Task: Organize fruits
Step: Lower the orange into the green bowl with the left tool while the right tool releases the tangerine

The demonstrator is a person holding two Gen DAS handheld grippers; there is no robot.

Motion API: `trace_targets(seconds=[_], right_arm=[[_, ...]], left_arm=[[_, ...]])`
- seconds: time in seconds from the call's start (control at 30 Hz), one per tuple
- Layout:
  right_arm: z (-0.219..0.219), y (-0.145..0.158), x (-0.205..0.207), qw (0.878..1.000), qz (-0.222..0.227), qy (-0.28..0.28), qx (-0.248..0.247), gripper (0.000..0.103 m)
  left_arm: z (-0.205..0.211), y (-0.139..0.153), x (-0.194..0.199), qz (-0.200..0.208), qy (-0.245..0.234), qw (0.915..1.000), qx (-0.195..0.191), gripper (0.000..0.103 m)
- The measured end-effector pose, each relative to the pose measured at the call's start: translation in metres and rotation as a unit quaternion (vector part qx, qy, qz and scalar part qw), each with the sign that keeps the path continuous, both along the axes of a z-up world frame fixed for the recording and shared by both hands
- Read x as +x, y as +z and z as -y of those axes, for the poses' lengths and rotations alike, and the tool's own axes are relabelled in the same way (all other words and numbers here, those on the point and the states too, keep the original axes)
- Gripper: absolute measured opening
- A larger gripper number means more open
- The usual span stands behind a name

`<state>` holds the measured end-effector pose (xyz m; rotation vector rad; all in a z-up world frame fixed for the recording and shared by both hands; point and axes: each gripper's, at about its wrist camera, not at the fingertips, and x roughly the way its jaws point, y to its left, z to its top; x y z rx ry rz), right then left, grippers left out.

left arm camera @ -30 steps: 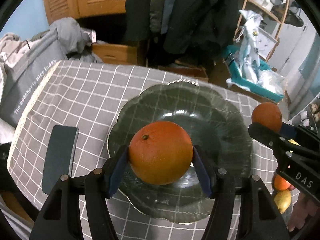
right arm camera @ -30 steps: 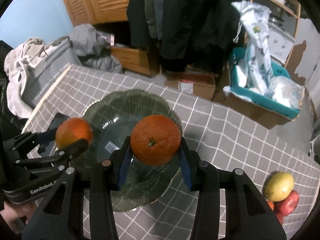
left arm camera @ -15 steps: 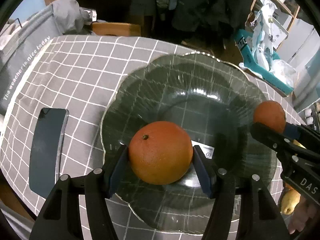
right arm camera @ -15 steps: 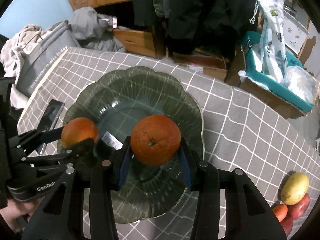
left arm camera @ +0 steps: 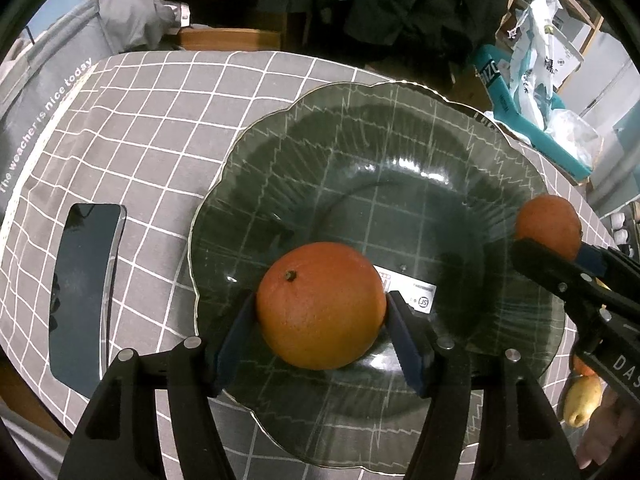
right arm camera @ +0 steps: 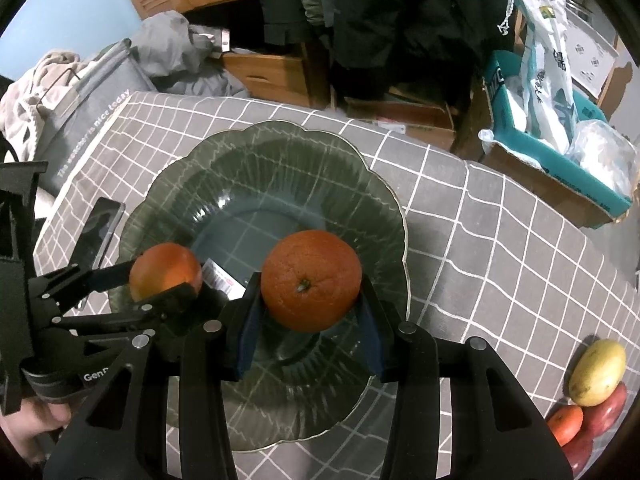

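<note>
Fruits under inspection: two oranges, each held over the plate point(right arm camera: 390, 200), with a reserve pile well to the plate's right.

Plate: dark glass, scalloped rim, resting on the checked cloth point(right arm camera: 500, 240). A label shows on its floor. No fruit lies in it yet.

Phone point(left arm camera: 82, 292): flat on the cloth, just left of the plate.

Left orange point(left arm camera: 320, 306): over the plate's near-left floor, clamped between the blue pads of the left gripper point(left arm camera: 320, 322). Fingers closed on it, stem uppermost.

Right orange point(right arm camera: 312, 286): over the plate's centre, clamped likewise by the right gripper point(right arm camera: 310, 322).

Reserve pile: a mango point(right arm camera: 596, 372), an apple point(right arm camera: 610, 408) and a small orange fruit point(right arm camera: 564, 424), touching one another.

Assessment: step in hand appears to be depositing both oranges. Recommend lowering each until it bears on the plate floor before parting the fingers; round fruit released from height is likely to roll. Keep the two grippers apart and seat the oranges away from the sloped rim.
</note>
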<state>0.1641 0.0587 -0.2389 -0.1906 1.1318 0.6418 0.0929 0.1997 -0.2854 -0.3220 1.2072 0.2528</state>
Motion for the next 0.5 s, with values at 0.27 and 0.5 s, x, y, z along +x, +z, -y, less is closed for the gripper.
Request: trace_targets(seconds=[0.27,0.5], right_arm=[[0.003,0.002,0.002,1.0,-0.007,-0.008,0.009,0.043],[0.002,0.001,0.001,1.0,-0.011,-0.003,0.007,0.044]], left_arm=[[0.002,0.013,0.0,0.022,-0.006,0.9997,0.012,0.087],[-0.007,0.029,-0.009,0.036,0.016,0.9991,0.014,0.087]])
